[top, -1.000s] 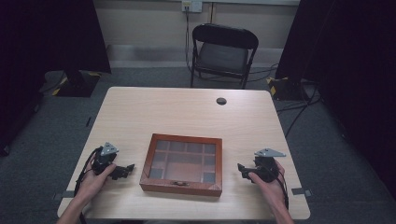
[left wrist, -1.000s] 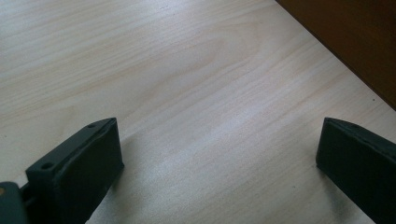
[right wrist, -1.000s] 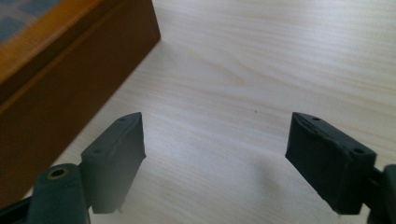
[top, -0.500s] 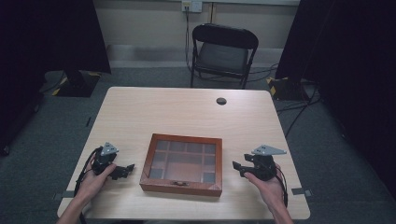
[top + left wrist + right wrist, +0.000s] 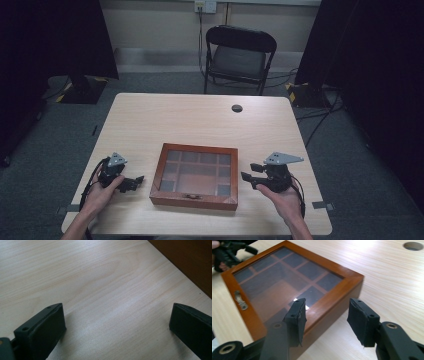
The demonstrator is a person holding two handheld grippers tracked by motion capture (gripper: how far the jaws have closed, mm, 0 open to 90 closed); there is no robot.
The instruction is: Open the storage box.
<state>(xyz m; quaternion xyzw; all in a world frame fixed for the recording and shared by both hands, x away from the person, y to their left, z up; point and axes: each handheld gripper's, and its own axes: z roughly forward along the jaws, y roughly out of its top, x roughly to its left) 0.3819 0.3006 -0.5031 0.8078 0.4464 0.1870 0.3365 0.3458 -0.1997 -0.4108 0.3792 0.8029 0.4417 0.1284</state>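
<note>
The wooden box (image 5: 194,175) lies flat mid-desk (image 5: 200,120); rigid, glass lid judged fragile. The frame should be gripped. Left tongs (image 5: 134,181) spread; right tongs (image 5: 325,315) half-closing, empty.

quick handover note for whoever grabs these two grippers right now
Left gripper: open, holding nothing, resting on the table left of the wooden box.
Right gripper: jaws have just been closing, nothing between them, hovering off the box's right side.
Box: lid with glass panes shut, small metal latch at the front.
Done: nothing visible yet.
Left: probably getting hold of the box or its lid.
</note>
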